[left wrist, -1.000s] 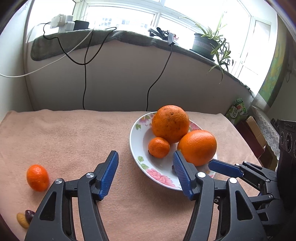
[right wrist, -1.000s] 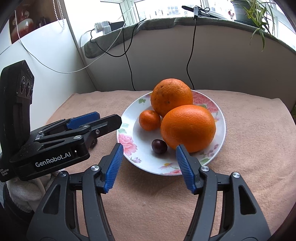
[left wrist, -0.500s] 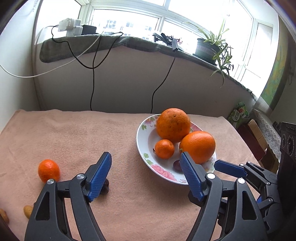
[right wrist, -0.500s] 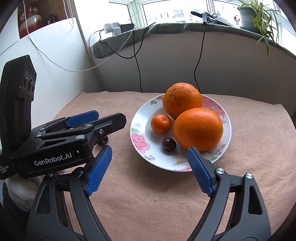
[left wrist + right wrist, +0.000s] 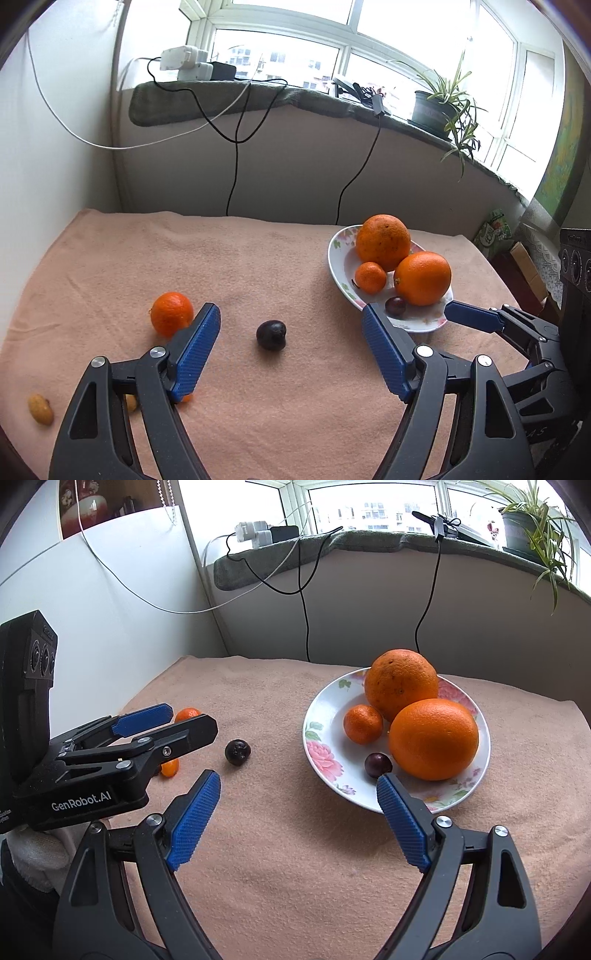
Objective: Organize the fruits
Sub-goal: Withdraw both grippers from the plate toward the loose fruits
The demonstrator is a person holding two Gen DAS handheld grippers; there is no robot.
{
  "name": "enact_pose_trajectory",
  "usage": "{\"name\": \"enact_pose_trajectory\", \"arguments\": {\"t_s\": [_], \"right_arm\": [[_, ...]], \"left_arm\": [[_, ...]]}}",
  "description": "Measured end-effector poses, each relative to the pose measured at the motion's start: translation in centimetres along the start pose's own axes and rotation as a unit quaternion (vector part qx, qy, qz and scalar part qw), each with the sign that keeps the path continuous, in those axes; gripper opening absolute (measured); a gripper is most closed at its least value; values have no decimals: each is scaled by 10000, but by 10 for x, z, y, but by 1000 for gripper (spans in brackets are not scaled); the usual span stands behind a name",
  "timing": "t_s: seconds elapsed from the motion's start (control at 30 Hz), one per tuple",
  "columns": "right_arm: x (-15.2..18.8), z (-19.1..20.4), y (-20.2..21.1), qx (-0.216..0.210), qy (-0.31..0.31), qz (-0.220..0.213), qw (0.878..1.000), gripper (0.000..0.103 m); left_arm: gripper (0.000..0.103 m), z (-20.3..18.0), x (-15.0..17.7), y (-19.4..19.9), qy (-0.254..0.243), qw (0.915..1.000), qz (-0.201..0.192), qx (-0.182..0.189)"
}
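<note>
A flowered white plate [image 5: 321, 753] [image 5: 340, 258] holds two big oranges [image 5: 432, 738], a small tangerine [image 5: 362, 723] and a dark plum [image 5: 377, 765]. On the pink cloth lie a second dark plum [image 5: 271, 334] [image 5: 238, 751], a tangerine [image 5: 171, 314] [image 5: 186, 713] and small yellow kumquats [image 5: 40, 408] [image 5: 170, 767]. My left gripper [image 5: 291, 350] is open and empty, with the loose plum just ahead between its fingers. My right gripper [image 5: 295, 819] is open and empty, at the plate's near rim.
A wall with hanging cables [image 5: 236, 155] closes the back of the table. A windowsill holds a power strip [image 5: 186, 62] and a potted plant [image 5: 439, 107]. A white wall stands at the left. Boxes [image 5: 524, 266] sit past the table's right edge.
The left gripper has swung left from the plate and now faces the loose plum, jaws wider. The right gripper has drawn back from the plate and opened wider.
</note>
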State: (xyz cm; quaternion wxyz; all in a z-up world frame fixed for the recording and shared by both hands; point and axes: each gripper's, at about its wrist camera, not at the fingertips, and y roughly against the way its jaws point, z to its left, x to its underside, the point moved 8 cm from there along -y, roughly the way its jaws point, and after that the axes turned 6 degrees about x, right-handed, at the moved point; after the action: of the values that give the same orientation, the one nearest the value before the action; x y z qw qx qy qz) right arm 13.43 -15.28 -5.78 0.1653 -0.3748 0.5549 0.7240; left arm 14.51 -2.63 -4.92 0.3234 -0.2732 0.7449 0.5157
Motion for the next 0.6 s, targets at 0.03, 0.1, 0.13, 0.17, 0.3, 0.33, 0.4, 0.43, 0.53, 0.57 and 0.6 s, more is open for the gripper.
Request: {"name": "enact_pose_trajectory", "arguments": {"t_s": [0.03, 0.1, 0.13, 0.17, 0.3, 0.33, 0.4, 0.43, 0.53, 0.57, 0.6], "right_arm": [[-1, 1, 1, 23, 5, -38, 10000, 89], [-3, 2, 5, 15, 20, -110, 9999, 89], [-4, 4, 6, -12, 31, -124, 9999, 89], [-5, 6, 7, -28, 50, -133, 9999, 89], [-6, 18, 7, -146, 240, -183, 9994, 89], [-5, 23, 6, -186, 302, -192, 9992, 89], [-4, 32, 3, -237, 429, -194, 9986, 89], [-3, 37, 2, -260, 484, -183, 9983, 89], [0, 51, -5, -395, 552, -129, 9976, 89], [0, 54, -7, -425, 563, -97, 9975, 89], [1, 58, -11, -455, 576, -64, 9973, 89]], "left_arm": [[79, 4, 1, 4, 26, 10000, -18, -25], [79, 12, 3, 12, 42, 9999, -61, -74], [79, 17, 3, 16, 50, 9999, -82, -111], [79, 23, 4, 21, 80, 9998, -103, -158], [79, 48, 13, 36, 226, 9990, -142, -346], [79, 55, 16, 40, 270, 9987, -139, -401], [79, 68, 24, 47, 365, 9980, -124, -505], [79, 74, 28, 50, 410, 9976, -118, -553], [79, 90, 39, 59, 528, 9963, -105, -673], [79, 94, 43, 62, 562, 9959, -99, -706], [79, 99, 47, 64, 610, 9954, -89, -735]]}}
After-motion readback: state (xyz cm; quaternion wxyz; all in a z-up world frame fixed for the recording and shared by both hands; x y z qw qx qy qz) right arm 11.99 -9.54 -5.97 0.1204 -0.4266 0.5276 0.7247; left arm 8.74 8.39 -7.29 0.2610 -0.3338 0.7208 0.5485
